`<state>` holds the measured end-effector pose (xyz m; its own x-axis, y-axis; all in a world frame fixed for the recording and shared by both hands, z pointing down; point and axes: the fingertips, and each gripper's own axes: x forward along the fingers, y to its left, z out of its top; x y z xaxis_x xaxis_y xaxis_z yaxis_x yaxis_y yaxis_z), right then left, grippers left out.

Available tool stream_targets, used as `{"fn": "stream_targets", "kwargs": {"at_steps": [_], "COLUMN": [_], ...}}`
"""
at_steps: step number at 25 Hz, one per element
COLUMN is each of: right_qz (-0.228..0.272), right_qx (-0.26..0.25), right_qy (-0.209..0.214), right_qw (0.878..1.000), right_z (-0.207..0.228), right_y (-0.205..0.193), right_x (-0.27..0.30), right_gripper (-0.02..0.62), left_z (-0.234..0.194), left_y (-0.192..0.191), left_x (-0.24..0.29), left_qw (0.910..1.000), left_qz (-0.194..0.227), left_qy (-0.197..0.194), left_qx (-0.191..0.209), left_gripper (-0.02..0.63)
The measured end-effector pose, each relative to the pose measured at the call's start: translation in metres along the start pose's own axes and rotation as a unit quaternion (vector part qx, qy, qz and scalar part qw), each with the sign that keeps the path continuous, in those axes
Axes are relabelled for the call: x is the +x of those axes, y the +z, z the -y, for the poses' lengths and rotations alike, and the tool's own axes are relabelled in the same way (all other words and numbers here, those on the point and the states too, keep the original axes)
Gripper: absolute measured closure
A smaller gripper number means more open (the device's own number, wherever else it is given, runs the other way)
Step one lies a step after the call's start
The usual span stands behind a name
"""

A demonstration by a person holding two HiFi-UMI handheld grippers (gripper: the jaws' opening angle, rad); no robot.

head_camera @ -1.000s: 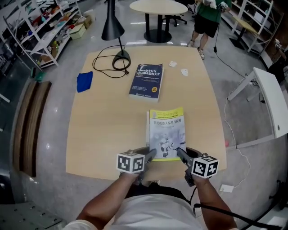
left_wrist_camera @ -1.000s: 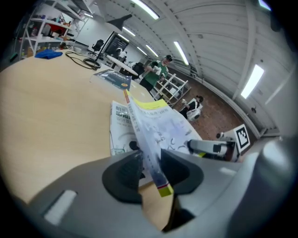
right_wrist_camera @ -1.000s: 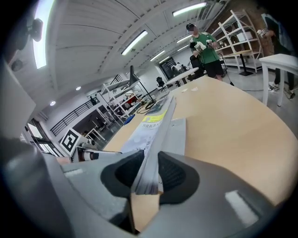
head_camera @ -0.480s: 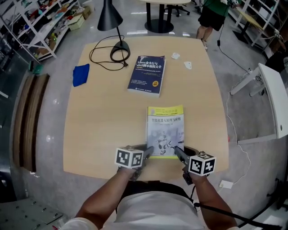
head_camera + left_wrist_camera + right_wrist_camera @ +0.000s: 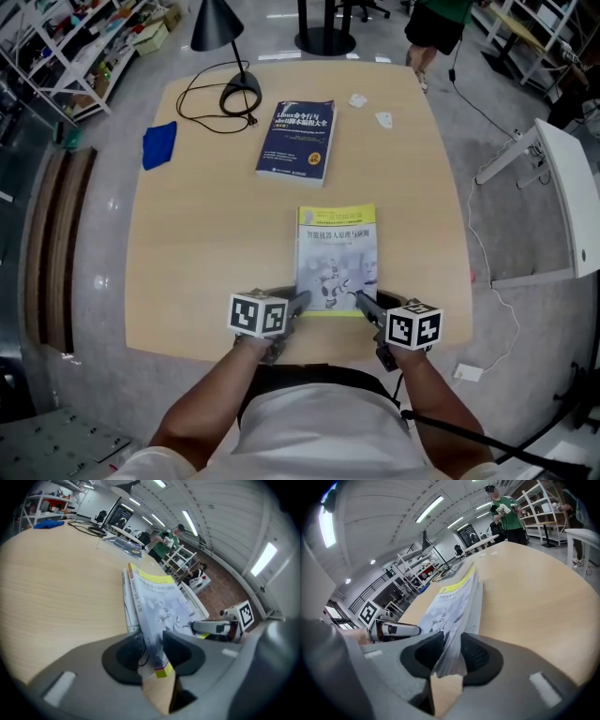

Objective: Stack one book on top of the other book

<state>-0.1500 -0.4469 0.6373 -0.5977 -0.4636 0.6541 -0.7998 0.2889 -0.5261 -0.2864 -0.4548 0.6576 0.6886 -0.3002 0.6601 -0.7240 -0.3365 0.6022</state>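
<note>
Fingers point(image 5: 180, 651) just opening, book point(image 5: 336, 248) edge seemingly pinched between

Head view steeply overhead; gripper views low, close, sharing book point(image 5: 337, 251).

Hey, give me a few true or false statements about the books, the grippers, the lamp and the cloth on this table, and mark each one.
1. The blue book lies on the yellow book. False: they lie apart on the table, with the blue one farther from the person.
2. The left gripper and the right gripper each have a near corner of the yellow book between their jaws. True; the right jaws have just been opening.
3. The lamp stands near the table's far left corner. True.
4. The cloth covers the yellow book. False: it lies by the table's left edge, apart from both books.
</note>
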Motion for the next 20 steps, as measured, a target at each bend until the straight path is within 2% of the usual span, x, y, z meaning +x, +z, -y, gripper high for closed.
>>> {"fn": "stream_targets", "kwargs": {"at_steps": [4, 7, 8, 10, 12, 14, 16, 17, 19, 20], "right_qz": [-0.028, -0.029, -0.034, -0.057, -0.091, -0.126, -0.152, -0.160, -0.170, -0.170], "right_qx": [-0.041, -0.093, -0.108, -0.142, -0.186, -0.232, -0.270, -0.285, -0.304, -0.307], "right_qy": [-0.031, -0.049, -0.048, -0.042, -0.044, -0.054, -0.070, -0.082, -0.107, -0.118], "right_qw": [0.998, 0.994, 0.992, 0.987, 0.977, 0.963, 0.948, 0.941, 0.931, 0.929], "right_z": [0.012, 0.016, 0.015, 0.010, 0.006, 0.004, 0.002, 0.002, 0.000, -0.001], "right_y": [0.000, 0.004, 0.002, -0.007, -0.020, -0.034, -0.042, -0.043, -0.043, -0.044], "right_x": [0.000, -0.009, -0.011, -0.014, -0.012, -0.005, 0.004, 0.007, 0.011, 0.011], "right_gripper": [0.423, 0.423, 0.422, 0.360, 0.291, 0.268, 0.267, 0.267, 0.267, 0.267], "left_z": [0.002, -0.001, -0.001, 0.005, 0.009, 0.010, 0.008, 0.007, 0.007, 0.008], "left_y": [0.000, -0.003, -0.007, -0.021, -0.038, -0.052, -0.061, -0.060, -0.054, -0.053], "left_x": [-0.009, -0.021, -0.024, -0.026, -0.024, -0.017, -0.008, -0.004, -0.002, -0.003], "left_qw": [0.9997, 0.9990, 0.9986, 0.9956, 0.9845, 0.9668, 0.9564, 0.9558, 0.9589, 0.9604], "left_qz": [0.004, 0.009, 0.003, -0.030, -0.079, -0.122, -0.140, -0.136, -0.121, -0.118], "left_qy": [0.004, 0.013, 0.013, 0.012, 0.024, 0.046, 0.061, 0.066, 0.071, 0.071], "left_qx": [0.025, 0.043, 0.051, 0.088, 0.155, 0.219, 0.249, 0.252, 0.246, 0.242], "left_gripper": [0.387, 0.363, 0.352, 0.311, 0.274, 0.249, 0.250, 0.258, 0.372, 0.373]}}
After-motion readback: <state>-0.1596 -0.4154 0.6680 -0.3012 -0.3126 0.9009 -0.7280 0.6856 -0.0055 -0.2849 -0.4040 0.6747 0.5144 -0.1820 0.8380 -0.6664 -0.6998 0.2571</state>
